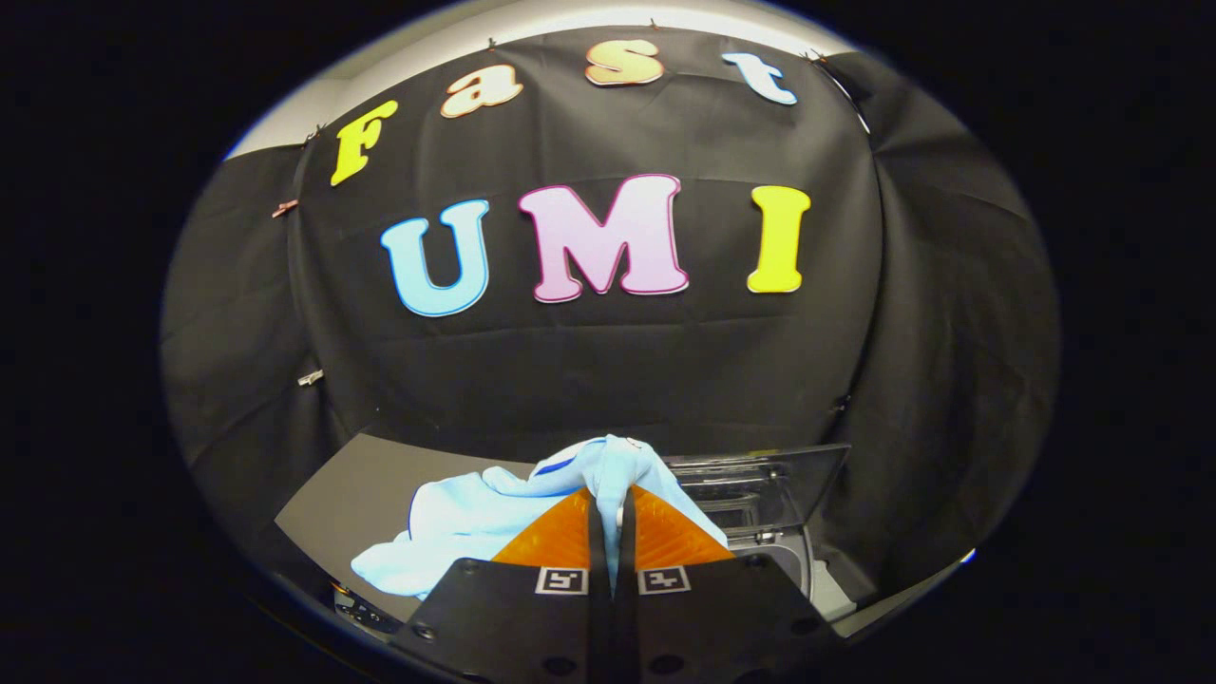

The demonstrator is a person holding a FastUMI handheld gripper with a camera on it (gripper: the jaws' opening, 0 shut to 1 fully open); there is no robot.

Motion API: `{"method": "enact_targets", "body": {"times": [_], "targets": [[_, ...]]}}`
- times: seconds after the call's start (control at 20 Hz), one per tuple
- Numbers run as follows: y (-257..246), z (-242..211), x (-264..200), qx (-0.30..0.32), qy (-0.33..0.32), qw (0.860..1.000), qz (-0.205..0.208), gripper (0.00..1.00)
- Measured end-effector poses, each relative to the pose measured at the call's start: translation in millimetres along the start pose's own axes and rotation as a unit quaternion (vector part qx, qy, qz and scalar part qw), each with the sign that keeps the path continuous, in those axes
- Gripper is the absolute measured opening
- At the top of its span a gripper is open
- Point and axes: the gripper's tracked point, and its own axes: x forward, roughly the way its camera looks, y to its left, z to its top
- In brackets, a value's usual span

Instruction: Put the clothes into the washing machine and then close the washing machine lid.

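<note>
My gripper [612, 494] is shut on a light blue garment [456, 527]. A fold of the cloth is pinched between both fingers and bunches up just above the fingertips [655, 532]. The rest of the garment hangs down and spreads to the left over a dark flat surface [351, 494]. Just beyond the fingers on the right stands the washing machine [798, 570], its clear lid [760, 480] raised and tilted back, with the tub opening below it partly hidden by the fingers.
Black cloth forms the booth's wall behind and on both sides of the machine. The dark surface ends in an edge at the lower left, with a small dark fitting [356, 608] below it.
</note>
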Motion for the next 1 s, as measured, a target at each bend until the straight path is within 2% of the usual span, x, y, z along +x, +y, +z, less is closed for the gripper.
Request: {"method": "enact_targets", "body": {"times": [0.15, 0.35, 0.7, 1.0], "targets": [[-43.1, 0.9, 1.1, -0.010, -0.003, 1.000, -0.006, 0.04], [-76.2, -7.6, 4.5, -0.019, 0.006, 1.000, -0.002, 0.04], [-105.3, -13.8, 7.1, -0.027, 0.013, 1.000, -0.002, 0.04], [-107.3, -24.9, 16.4, -0.015, 0.030, 0.999, 0.008, 0.04]]}}
